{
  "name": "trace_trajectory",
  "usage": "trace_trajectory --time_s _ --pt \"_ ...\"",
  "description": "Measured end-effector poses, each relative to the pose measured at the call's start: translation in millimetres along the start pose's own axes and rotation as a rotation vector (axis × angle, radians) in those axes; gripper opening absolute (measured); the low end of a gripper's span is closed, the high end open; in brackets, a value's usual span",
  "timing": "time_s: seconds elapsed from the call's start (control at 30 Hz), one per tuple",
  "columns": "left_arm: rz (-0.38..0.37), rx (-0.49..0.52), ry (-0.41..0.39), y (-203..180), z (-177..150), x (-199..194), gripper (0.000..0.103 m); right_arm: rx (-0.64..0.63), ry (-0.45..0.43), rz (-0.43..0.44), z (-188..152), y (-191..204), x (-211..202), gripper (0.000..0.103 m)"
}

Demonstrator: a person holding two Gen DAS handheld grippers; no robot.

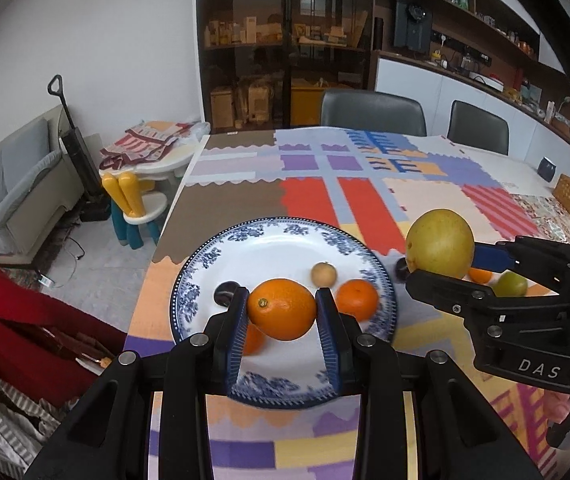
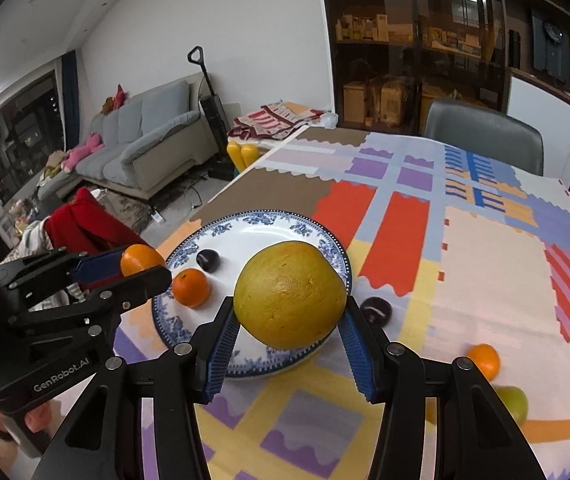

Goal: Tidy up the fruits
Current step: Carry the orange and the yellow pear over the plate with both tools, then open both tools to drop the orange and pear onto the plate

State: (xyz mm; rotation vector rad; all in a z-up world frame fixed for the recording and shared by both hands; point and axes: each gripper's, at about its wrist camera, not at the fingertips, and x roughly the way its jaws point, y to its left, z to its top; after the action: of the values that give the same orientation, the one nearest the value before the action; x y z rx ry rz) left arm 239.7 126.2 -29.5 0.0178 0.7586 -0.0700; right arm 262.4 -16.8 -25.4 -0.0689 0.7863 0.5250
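Fruit rides in both tongs toward the blue-patterned plate [image 1: 189, 276] for gathering: the left tongs [image 1: 282, 309] clench an orange [image 1: 282, 309] above its near rim, the right tongs [image 2: 289, 312] clamp a big yellow pomelo [image 2: 289, 294] over its right edge. A plum [image 2: 376, 309], tangerine [image 2: 484, 359] and green fruit [image 2: 513, 402] lie on the table [image 2: 493, 272].
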Motion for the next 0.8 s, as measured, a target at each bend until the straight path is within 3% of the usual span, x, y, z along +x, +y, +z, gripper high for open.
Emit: trace_trajectory --time_s 0.43,0.8 --pt "-0.024 0.015 0.078 21.3 26.7 67.9 0.033 0.020 0.104 -0.025 25.2 -16.4 67.3 0.052" --pt "-0.027 0.005 0.219 23.7 34.5 119.3 0.033 0.046 0.178 -0.023 26.2 -25.5 101.2 0.052"
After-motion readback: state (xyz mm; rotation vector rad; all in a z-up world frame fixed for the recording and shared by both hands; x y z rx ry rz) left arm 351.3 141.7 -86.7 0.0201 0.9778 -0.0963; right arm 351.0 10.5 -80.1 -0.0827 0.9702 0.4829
